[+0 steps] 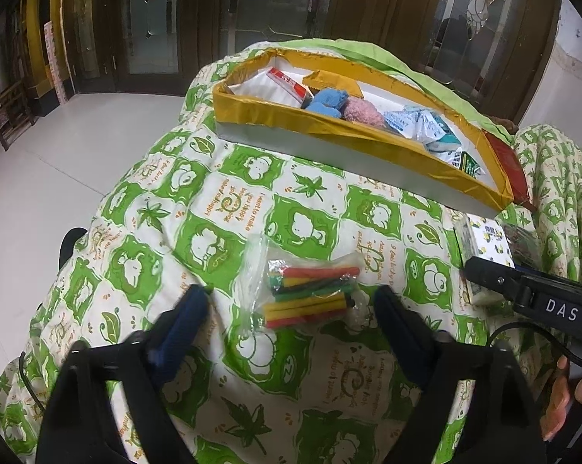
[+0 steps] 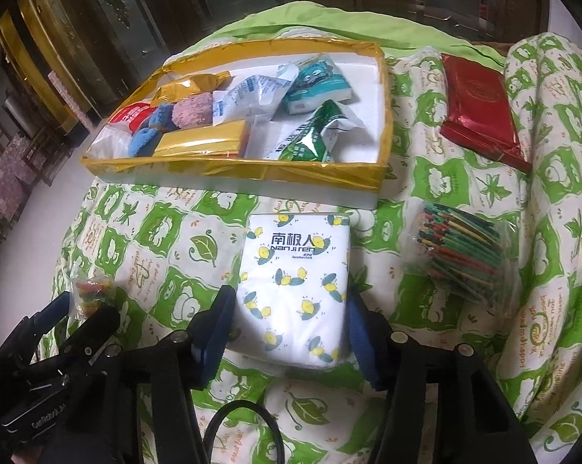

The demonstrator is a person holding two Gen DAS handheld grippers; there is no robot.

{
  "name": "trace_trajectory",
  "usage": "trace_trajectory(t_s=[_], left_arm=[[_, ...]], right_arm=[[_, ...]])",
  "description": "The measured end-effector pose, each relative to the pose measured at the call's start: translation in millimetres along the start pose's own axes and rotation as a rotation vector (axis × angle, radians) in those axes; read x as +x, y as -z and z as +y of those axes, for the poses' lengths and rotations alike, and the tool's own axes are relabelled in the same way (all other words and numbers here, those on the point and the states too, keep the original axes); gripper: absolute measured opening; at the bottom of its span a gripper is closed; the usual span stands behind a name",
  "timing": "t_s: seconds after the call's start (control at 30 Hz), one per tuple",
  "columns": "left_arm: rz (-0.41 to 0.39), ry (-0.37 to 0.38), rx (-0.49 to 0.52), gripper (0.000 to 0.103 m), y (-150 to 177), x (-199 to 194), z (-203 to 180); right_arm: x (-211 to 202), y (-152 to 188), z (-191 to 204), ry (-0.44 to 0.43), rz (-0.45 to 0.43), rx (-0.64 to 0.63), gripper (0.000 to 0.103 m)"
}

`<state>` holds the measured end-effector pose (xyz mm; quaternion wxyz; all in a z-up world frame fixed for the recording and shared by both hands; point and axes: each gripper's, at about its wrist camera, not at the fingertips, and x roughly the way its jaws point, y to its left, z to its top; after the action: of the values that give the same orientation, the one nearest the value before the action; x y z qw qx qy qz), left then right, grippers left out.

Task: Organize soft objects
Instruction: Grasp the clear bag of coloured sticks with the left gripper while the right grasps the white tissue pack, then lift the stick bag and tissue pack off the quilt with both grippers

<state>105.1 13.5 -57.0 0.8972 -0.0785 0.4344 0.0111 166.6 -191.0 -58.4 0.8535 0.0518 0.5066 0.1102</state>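
A clear bag of coloured sticks [image 1: 310,294] lies on the green-and-white quilt, between the open fingers of my left gripper [image 1: 291,309], not gripped. My right gripper [image 2: 287,321] is open around the near end of a white tissue pack with lemon print [image 2: 296,282]; the pads sit at its sides, contact unclear. The yellow-rimmed box [image 2: 252,178] beyond holds several soft packets, a blue cloth [image 2: 151,131] and a pink sponge [image 2: 193,114]. The box [image 1: 329,131] also shows in the left wrist view.
A red packet [image 2: 480,112] lies right of the box. A clear bag of thin coloured sticks [image 2: 461,255] lies right of the tissue pack. The quilt bulges up at the right. Tiled floor and wooden doors lie beyond the bed edge.
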Motion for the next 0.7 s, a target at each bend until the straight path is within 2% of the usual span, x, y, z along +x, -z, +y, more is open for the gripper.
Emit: trace_trajectory(t_s=[0.03,0.17,0.2,0.23,0.4,0.47,0.7], left_arm=[[0.0,0.003,-0.003,0.072,0,0,1],[0.015,0.017,-0.025,0.065,-1,3,7],[0.016,0.017,-0.026,0.062,0,3,7],[0.016,0.017,-0.023,0.054,0,3,7],[0.026,0.022,-0.008,0.037,2,2,8],[0.027,0.028,-0.005,0.036,3,1,9],[0.021,0.036,0.01,0.035,8,-3,7]], right_arm=[[0,0,0,0.003,0.0,-0.002,0.06],[-1,6,14,0.041,-0.012,-0.069,0.06],[-1,8,21,0.051,-0.015,-0.1,0.06],[0,10,25,0.056,-0.016,-0.117,0.06],[1,20,44,0.07,-0.018,-0.196,0.06],[1,21,43,0.064,-0.017,-0.195,0.06],[1,10,21,-0.014,0.016,-0.075,0.06]])
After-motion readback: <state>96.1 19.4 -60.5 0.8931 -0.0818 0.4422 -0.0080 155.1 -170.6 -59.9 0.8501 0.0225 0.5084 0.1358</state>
